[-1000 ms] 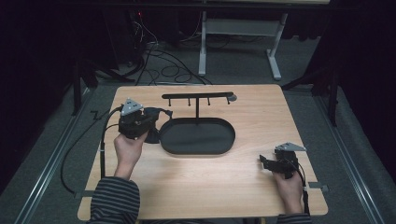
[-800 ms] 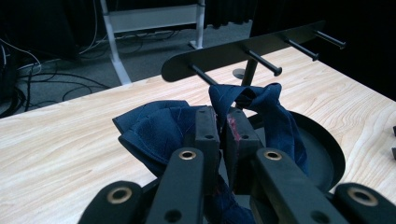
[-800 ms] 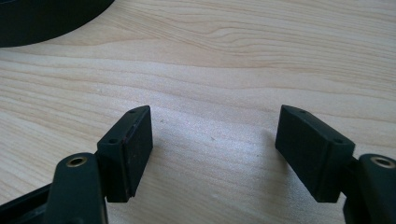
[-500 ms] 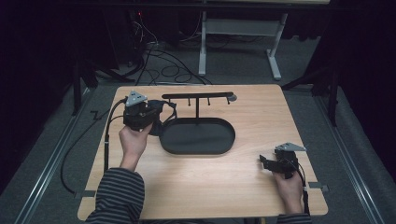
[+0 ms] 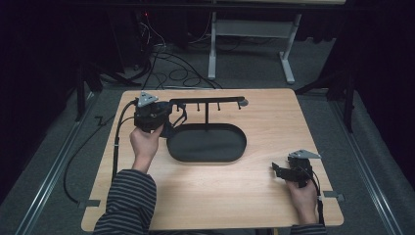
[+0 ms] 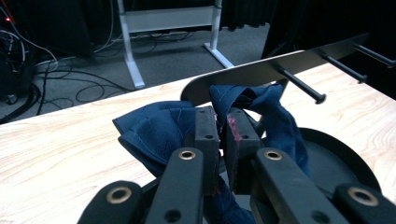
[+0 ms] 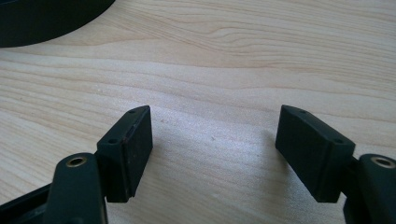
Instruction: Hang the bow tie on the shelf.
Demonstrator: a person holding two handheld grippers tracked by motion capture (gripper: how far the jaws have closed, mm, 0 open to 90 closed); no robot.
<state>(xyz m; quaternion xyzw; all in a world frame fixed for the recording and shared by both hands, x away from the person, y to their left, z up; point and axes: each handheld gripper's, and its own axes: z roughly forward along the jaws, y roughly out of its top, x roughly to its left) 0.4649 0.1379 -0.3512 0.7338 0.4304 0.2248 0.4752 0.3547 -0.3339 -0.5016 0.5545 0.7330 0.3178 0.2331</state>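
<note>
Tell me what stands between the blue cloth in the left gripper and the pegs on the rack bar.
Nothing visible does. The left gripper holds the blue cloth right under the end of the rack bar, and the nearest peg is bare, with open air around it.

A stand [image 5: 206, 102] rises from an oval base [image 5: 205, 143] near the middle of the table [image 5: 254, 196], its crossbar [image 6: 261, 72] running left to right above the base's far edge, with pegs [image 6: 301, 86] sticking out of it. The left gripper [image 5: 166, 120] sits at the crossbar's left end, with a cloth [image 6: 159, 130] between its 2 jaws, just beneath the bar's tip. The right gripper [image 5: 275, 169] rests on the table near the front right corner, well apart from the base, which lies to its left.
</note>
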